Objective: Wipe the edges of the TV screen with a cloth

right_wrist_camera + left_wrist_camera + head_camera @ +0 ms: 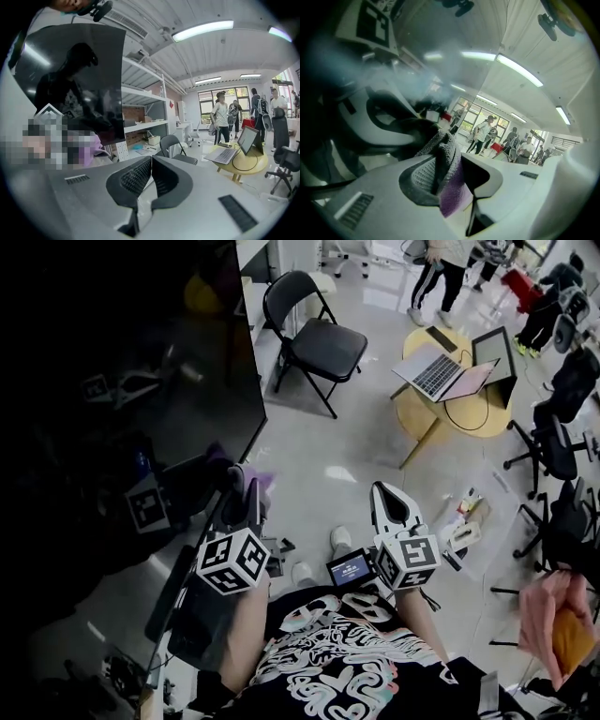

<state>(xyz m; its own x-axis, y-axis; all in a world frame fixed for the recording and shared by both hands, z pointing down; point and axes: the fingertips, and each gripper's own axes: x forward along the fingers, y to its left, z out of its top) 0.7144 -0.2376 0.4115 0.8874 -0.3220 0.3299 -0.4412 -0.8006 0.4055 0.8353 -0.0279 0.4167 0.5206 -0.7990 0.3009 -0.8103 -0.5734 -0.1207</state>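
Note:
The big dark TV screen [112,381] fills the left of the head view. A grey and purple cloth [255,474] is pinched in my left gripper [246,487], which sits at the screen's lower right edge. In the left gripper view the cloth [440,150] bunches between the jaws of the left gripper [450,168], next to the glossy screen [370,61]. My right gripper [389,504] hangs to the right, away from the TV, shut and empty. In its own view the right gripper [151,176] has its pads touching, with the TV [89,70] and the purple cloth [91,152] at the left.
A black folding chair [314,343] stands just past the TV's right edge. Beyond it is a round wooden table [459,413] with a laptop [436,371]. Office chairs [553,451] line the right side. People stand at the back. White shelves [140,108] run behind the TV.

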